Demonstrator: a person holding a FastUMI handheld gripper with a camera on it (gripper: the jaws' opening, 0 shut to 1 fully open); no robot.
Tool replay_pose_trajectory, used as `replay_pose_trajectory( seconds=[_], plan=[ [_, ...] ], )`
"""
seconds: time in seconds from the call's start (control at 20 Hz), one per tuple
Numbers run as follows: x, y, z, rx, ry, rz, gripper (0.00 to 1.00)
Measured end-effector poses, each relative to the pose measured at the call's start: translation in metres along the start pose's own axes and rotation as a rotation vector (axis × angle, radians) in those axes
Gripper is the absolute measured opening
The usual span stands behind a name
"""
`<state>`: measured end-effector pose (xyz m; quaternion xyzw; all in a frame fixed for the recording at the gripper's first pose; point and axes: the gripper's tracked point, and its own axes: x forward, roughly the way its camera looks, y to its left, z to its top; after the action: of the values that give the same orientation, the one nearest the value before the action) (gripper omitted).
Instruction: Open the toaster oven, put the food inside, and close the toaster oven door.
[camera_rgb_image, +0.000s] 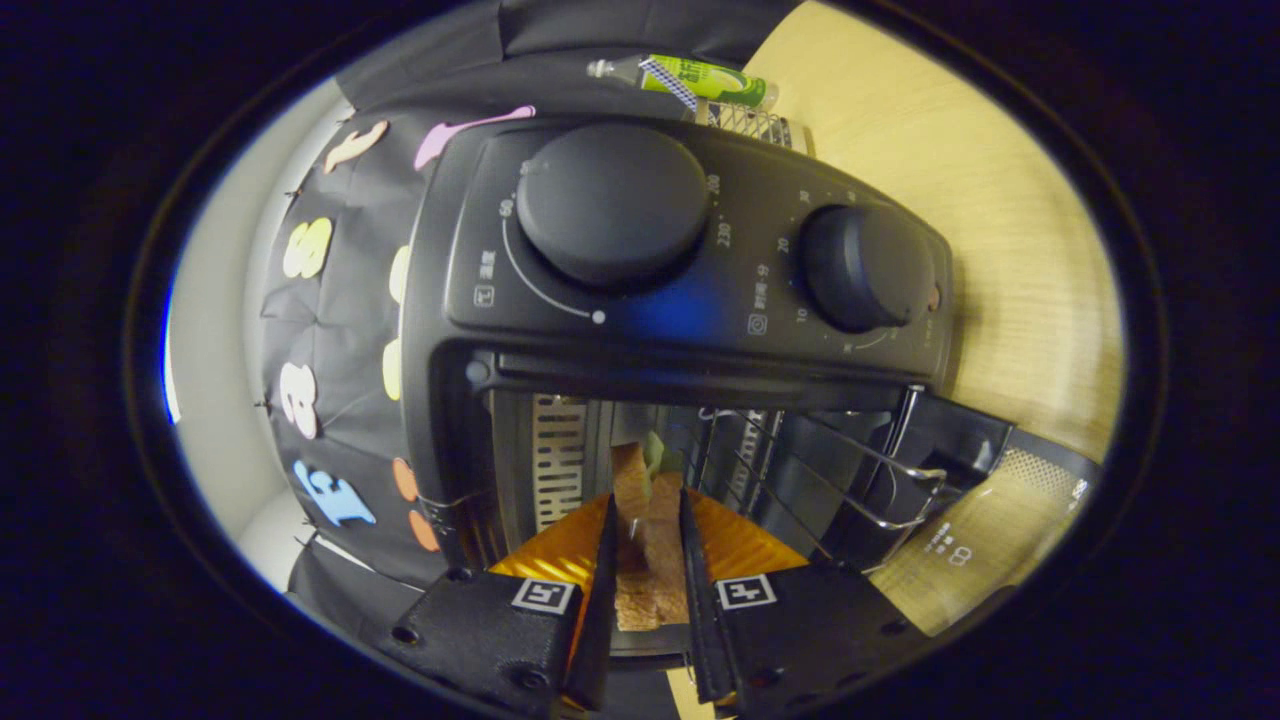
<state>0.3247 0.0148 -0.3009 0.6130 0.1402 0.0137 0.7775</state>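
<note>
The black toaster oven (690, 300) is close ahead, seen turned on its side, with two round knobs (612, 205) on its control panel. Its door (965, 545) hangs open, and a wire rack (850, 470) shows in the cavity. My gripper (647, 495) is shut on a sandwich of toasted bread (650, 560) with a bit of green filling. The sandwich sits upright between both fingers, and its far end reaches the mouth of the cavity beside the rack.
The oven stands on a light wooden table (1010, 200). A green bottle (700, 80) lies beyond the oven next to a small wire grid (750, 122). The booth's black cloth wall is behind and beside the oven.
</note>
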Motion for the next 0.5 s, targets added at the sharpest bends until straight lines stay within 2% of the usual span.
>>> replay_pose_trajectory(
  seconds=[0.1,0.25,0.5],
  plan=[
    [0.003,-0.001,0.001,-0.122,-0.013,-0.013,0.38],
    [0.002,-0.002,-0.003,-0.236,0.001,-0.048,0.39],
    [0.002,-0.001,-0.012,-0.221,0.105,-0.035,0.43]
  ],
)
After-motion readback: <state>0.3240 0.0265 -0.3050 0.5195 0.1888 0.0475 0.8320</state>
